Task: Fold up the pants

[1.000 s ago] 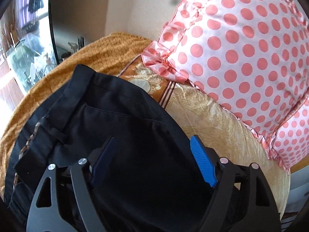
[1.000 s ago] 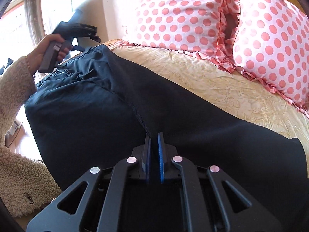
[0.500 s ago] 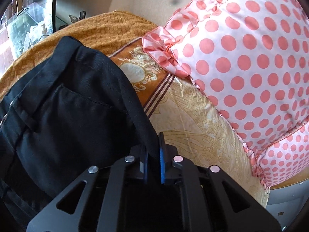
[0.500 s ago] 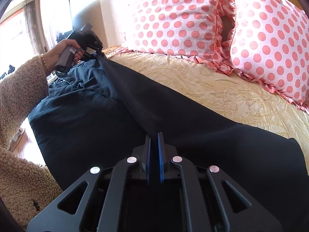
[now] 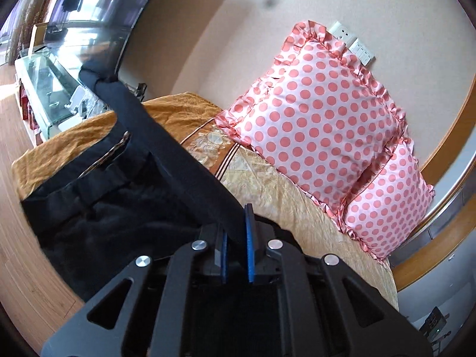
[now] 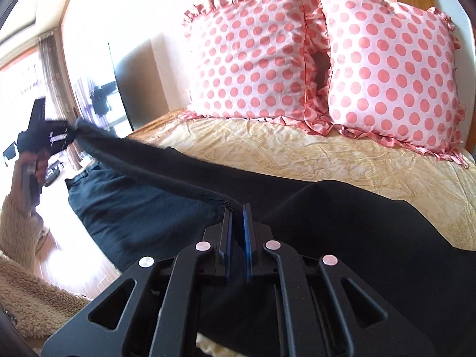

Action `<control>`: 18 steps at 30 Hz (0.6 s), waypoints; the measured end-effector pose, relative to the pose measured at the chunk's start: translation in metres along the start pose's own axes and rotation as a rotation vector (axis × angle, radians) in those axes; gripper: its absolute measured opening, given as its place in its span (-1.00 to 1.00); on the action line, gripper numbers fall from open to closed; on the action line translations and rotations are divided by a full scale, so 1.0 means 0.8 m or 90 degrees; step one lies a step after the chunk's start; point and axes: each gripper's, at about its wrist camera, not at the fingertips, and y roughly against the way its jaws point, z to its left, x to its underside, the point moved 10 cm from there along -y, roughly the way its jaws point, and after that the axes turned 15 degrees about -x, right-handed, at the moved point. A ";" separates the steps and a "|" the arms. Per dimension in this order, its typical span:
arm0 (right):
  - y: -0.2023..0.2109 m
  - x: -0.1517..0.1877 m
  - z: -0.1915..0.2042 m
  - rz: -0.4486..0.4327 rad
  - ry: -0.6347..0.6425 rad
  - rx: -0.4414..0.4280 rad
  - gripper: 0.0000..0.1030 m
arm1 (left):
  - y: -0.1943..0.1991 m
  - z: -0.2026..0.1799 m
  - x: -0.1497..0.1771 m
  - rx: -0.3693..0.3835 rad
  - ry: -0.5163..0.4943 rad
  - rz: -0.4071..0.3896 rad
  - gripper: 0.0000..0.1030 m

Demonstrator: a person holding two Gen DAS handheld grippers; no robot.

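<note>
Black pants (image 5: 125, 184) lie across the bed and hang over its near side. My left gripper (image 5: 236, 220) is shut on the pants' edge near the waistband, which rises taut from its blue pads. My right gripper (image 6: 236, 217) is shut on the same edge of the pants (image 6: 342, 208) further along. In the right wrist view the left gripper (image 6: 64, 136) shows at far left, raised, with the fabric edge stretched straight between the two grippers above the bed.
Two pink polka-dot pillows (image 6: 312, 68) lean on the wall at the head of the bed. The cream bedspread (image 6: 297, 148) has an orange border (image 5: 74, 139). Wood floor (image 5: 17, 238) and a glass cabinet (image 5: 44, 80) lie beyond the left side.
My left gripper closed on the pants' edge, then lifted it up and away. My right gripper also rose, and the edge is now taut between them, off the bed.
</note>
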 end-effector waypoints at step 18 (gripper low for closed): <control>0.015 0.123 0.021 0.116 -0.076 -0.015 -0.63 | 0.066 0.080 0.089 -0.188 -0.081 -0.176 0.71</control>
